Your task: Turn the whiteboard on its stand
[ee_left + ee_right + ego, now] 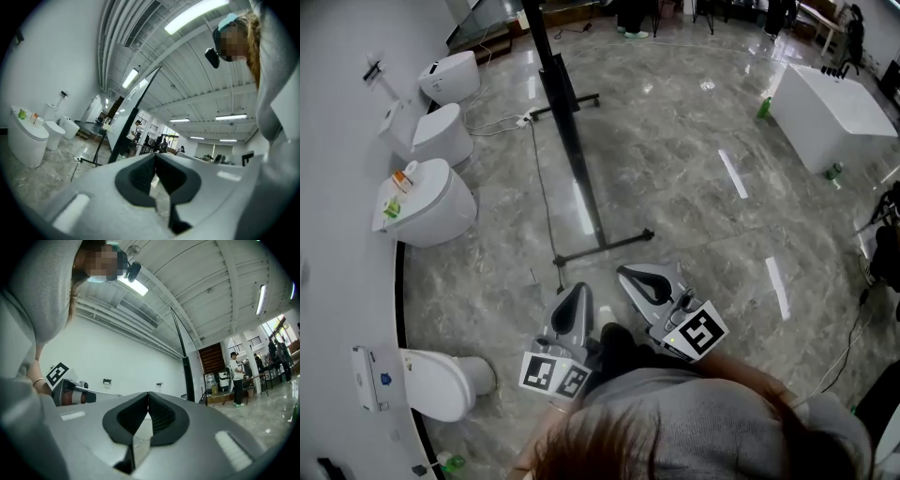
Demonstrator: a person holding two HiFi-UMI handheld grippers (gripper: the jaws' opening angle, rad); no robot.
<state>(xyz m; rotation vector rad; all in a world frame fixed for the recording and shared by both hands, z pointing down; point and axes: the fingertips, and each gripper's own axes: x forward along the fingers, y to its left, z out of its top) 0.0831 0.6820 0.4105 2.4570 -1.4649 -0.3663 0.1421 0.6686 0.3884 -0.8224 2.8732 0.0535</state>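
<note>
Danger of tipping whiteboard [572, 141], edge-on ahead on its stand [605, 246], if shoved by left gripper [577, 292] and right gripper [630, 277], both clenched empty, well short of it; likewise of snagging floor cable [541, 178].

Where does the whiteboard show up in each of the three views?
Head view: the whiteboard is seen edge-on at upper centre, a dark line running down from the top edge.
Left gripper view: left of centre, its dark edge leaning.
Right gripper view: right of centre, a dark upright post.
Shared landmark: the white wall beside it.
</note>
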